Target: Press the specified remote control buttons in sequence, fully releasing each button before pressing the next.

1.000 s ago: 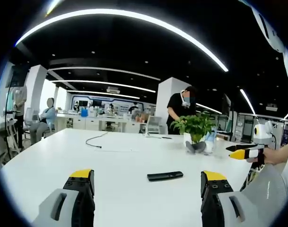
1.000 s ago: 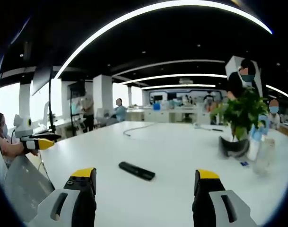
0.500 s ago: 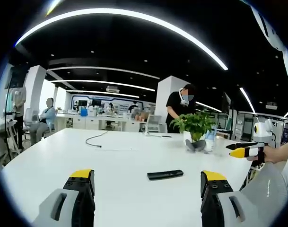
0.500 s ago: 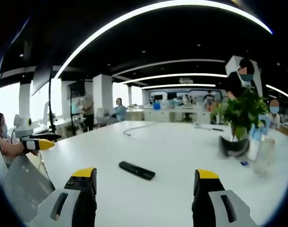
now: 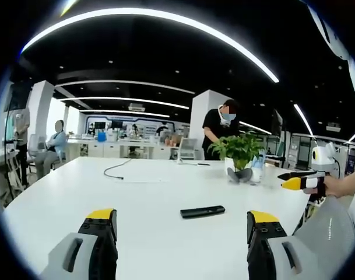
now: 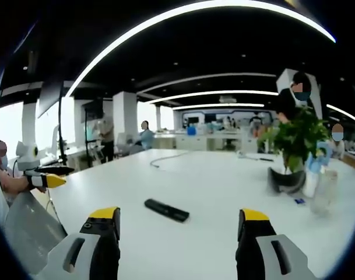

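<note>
Two grippers, both raised above the white table and apart from it. Left gripper: jaws stand wide apart, nothing between them. Right gripper: same, jaws spread, nothing held.

Remote control lies flat on the table beyond the left gripper's jaws, well apart from them; in the right gripper view it sits ahead and slightly toward the left jaw. No contact with either gripper. Judged: approach not yet made, no button pressed.

Orientation: long axis runs roughly crosswise to the left gripper view, the right end tilted slightly away. In the right gripper view the axis is diagonal, near end toward the right. Which end carries the emitter, and where the buttons sit, too small to tell.

Risks (judgement):
- Remote is light and unrestrained on a smooth top; an off-centre press could skid or pivot it.
- A wide jaw tip may cover two adjacent buttons at once.
- Incomplete lift between presses would break the release condition.

Farther back: potted plant with a clear bottle near it, then a cable on the table. Persons stand and sit beyond the far edge.
</note>
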A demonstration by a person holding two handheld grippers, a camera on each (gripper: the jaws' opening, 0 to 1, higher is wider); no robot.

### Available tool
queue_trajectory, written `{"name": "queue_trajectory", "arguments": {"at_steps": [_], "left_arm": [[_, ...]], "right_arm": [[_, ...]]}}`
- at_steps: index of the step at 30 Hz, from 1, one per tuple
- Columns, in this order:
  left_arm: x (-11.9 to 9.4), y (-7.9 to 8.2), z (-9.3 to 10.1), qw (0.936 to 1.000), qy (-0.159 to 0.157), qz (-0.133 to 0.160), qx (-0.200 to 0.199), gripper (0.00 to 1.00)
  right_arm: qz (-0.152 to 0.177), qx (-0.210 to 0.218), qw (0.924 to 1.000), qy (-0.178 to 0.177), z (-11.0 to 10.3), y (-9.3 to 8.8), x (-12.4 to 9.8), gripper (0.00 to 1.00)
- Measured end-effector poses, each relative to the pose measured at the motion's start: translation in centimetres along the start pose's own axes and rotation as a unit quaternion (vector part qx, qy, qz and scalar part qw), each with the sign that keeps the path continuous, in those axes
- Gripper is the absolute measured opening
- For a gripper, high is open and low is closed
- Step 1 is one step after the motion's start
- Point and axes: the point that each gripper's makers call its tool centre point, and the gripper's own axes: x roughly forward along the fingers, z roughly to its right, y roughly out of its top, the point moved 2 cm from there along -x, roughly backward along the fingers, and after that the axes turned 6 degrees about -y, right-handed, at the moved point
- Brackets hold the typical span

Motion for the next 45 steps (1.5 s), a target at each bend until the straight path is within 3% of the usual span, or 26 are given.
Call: {"name": "queue_trajectory", "arguments": {"at_steps": [18, 26, 30, 35, 38, 45], "left_arm": [[0.1, -0.4, -0.3, 0.9999, 0.001, -0.006, 0.010, 0.96], [-0.3, 0.2, -0.1, 0.9996, 0.015, 0.005, 0.024, 0.96], [-0.1, -0.4, -0.1, 0.9994, 0.013, -0.013, 0.030, 0.97], [0.0, -0.5, 0.7, 0.9989, 0.001, -0.023, 0.040, 0.96], [0.2, -0.6, 0.9, 0.9992, -0.009, -0.023, 0.030, 0.96], [0.2, -0.9, 1.1, 0.9987, -0.015, -0.035, 0.035, 0.96]], "right_arm": [[-0.005, -0.002, 1.0000, 0.006, -0.3, -0.1, 0.1, 0.80], [-0.021, -0.027, 0.9987, 0.037, -1.7, -0.7, 0.0, 0.78], [-0.025, -0.035, 0.9981, 0.043, -1.9, -0.8, -0.1, 0.77], [-0.012, -0.034, 0.9991, 0.023, -1.1, -0.3, -0.3, 0.76], [-0.026, -0.024, 0.9994, 0.001, -0.4, -0.8, -0.3, 0.76], [-0.041, -0.029, 0.9987, -0.010, 0.1, -1.3, 0.0, 0.76]]}}
